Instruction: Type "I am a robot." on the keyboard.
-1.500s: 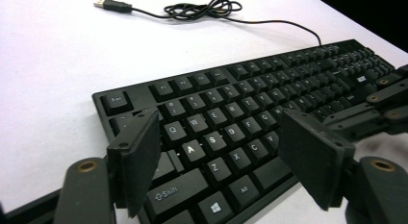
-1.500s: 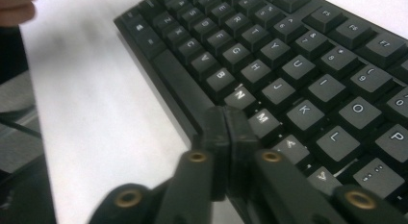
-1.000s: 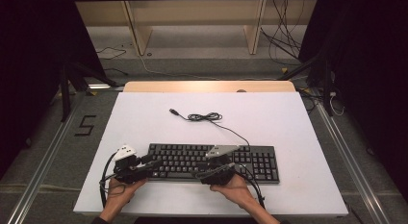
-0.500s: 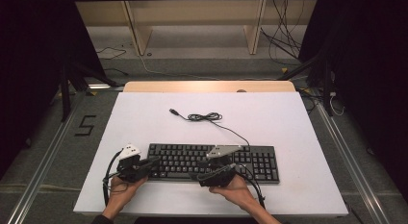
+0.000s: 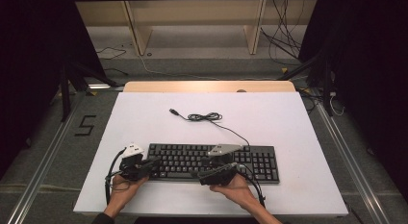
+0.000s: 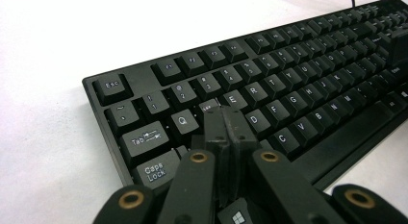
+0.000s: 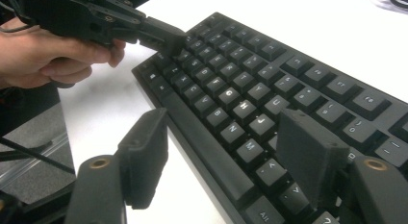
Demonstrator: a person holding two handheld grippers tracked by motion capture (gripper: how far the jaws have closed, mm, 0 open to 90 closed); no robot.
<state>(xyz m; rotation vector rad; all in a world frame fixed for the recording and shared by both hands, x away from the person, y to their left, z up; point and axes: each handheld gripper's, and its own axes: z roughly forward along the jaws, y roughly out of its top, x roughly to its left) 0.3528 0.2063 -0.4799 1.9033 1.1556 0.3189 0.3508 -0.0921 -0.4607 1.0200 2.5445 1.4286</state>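
A black keyboard lies near the front of the white table, and its cable is coiled behind it. My left gripper hovers over the keyboard's left end. In the left gripper view its jaws have just been closing and stand shut above the keys beside Tab and Caps Lock, with nothing between them. My right gripper is at the keyboard's front edge. Its jaws have just been opening and stand wide, one over the table and one over the bottom rows of keys, pressing nothing. The left gripper shows farther off.
The table's wooden back edge borders a floor with loose cables and shelf legs. Metal rails run along both sides of the table. A hand holds each gripper near the front edge.
The left gripper has edged right onto the keyboard's left keys. The right hand has stayed where it was.
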